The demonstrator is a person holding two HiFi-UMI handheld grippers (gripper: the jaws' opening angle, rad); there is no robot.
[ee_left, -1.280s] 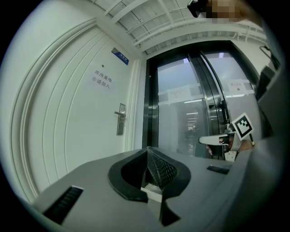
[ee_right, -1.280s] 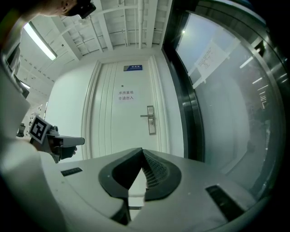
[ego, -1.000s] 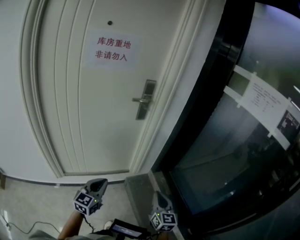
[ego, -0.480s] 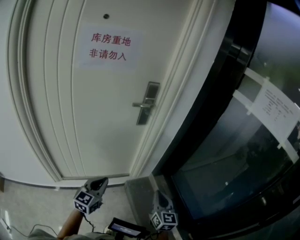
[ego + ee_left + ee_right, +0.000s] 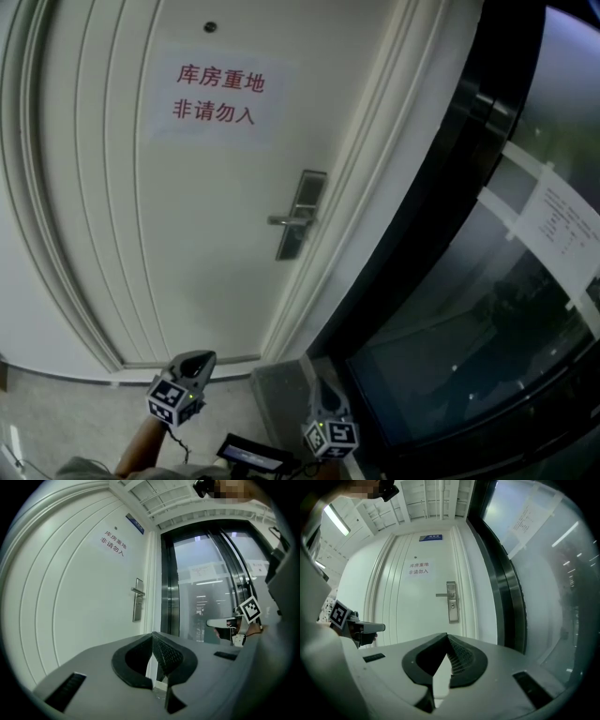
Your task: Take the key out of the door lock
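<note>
The white door (image 5: 187,244) bore 1 paper sign (image 5: 220,96) with red print at 12 o'clock and 1 metal lock plate (image 5: 307,192) with lever handle (image 5: 283,221) at 3 o'clock.

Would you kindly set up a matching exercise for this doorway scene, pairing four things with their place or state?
Things:
1. sign with red characters
2. lever handle
3. taped sheet
4. right tool

Descriptions:
A. shut, nothing between its jaws
B. on the glass wall
C. upper part of the white door
D. silver, near that door's right edge

Pairs: 1-C, 2-D, 3-B, 4-A
</note>
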